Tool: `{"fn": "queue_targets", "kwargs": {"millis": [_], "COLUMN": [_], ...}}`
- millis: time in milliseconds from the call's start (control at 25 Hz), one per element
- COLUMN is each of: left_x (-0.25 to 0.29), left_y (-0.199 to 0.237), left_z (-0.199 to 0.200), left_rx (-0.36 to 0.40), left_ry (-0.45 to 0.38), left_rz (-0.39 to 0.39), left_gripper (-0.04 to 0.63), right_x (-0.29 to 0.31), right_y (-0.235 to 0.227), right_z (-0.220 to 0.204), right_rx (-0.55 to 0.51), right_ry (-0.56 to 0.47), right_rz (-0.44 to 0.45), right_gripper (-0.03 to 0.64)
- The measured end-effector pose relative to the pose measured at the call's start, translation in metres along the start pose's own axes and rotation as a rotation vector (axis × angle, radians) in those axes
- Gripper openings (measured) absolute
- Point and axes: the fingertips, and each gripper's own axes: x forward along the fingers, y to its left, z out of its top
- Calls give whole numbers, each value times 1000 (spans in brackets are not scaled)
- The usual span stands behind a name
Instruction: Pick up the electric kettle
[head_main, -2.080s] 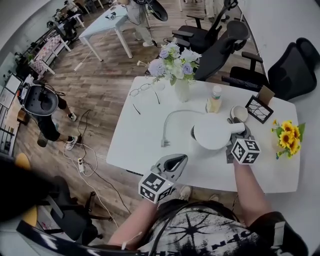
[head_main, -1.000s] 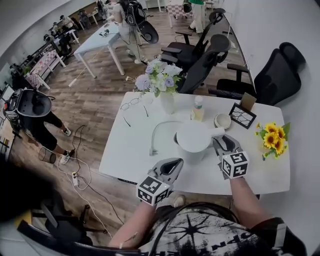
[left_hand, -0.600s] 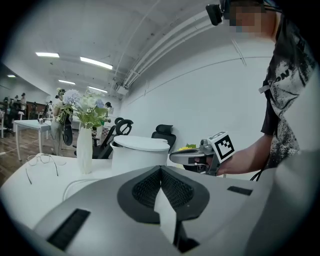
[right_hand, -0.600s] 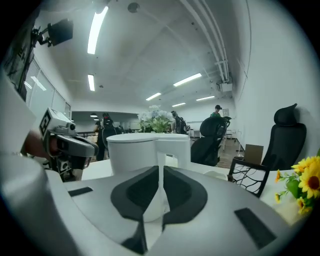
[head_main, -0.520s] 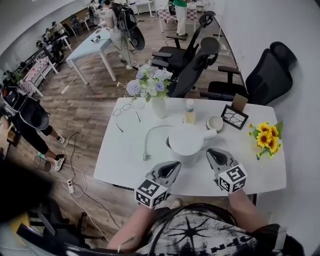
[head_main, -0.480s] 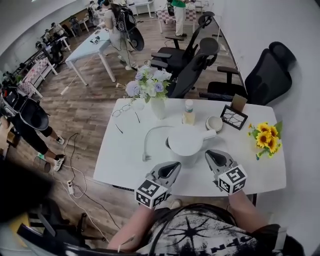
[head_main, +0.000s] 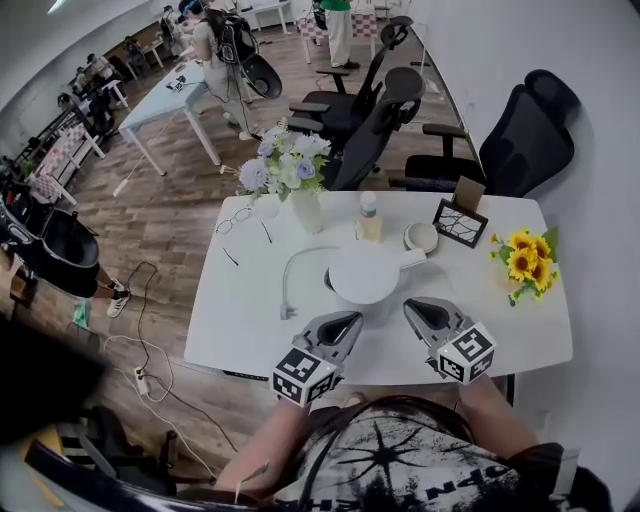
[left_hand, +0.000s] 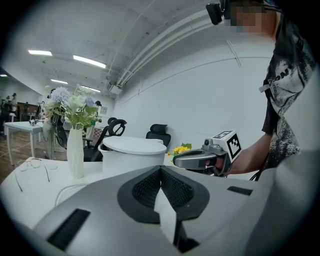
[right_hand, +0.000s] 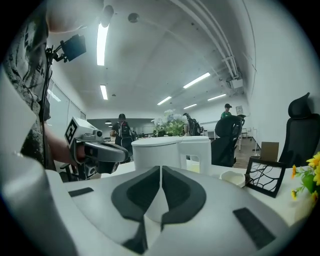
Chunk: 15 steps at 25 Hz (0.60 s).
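Head view: just closing right gripper on air short of electric kettle (left gripper pinched empty too), risking a shove.

Wood-plank floor, white wall, black office chairs, white table, ceiling strip lights

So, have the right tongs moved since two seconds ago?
Yes. The right tongs have pulled back from the kettle toward the person, just closing with nothing between them.
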Motion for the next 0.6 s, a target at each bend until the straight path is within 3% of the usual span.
{"fn": "queue_targets", "kwargs": {"millis": [600], "left_x": [-2], "left_y": [-9], "left_z": [1], "left_rx": [6], "left_ry": [-5], "left_rz": [-12], "left_gripper": [9], "right_x": [-11], "right_y": [9], "right_z": [4], "right_rx": [23], "right_ry": [-22], "right_rz": [31], "right_gripper": [28]}}
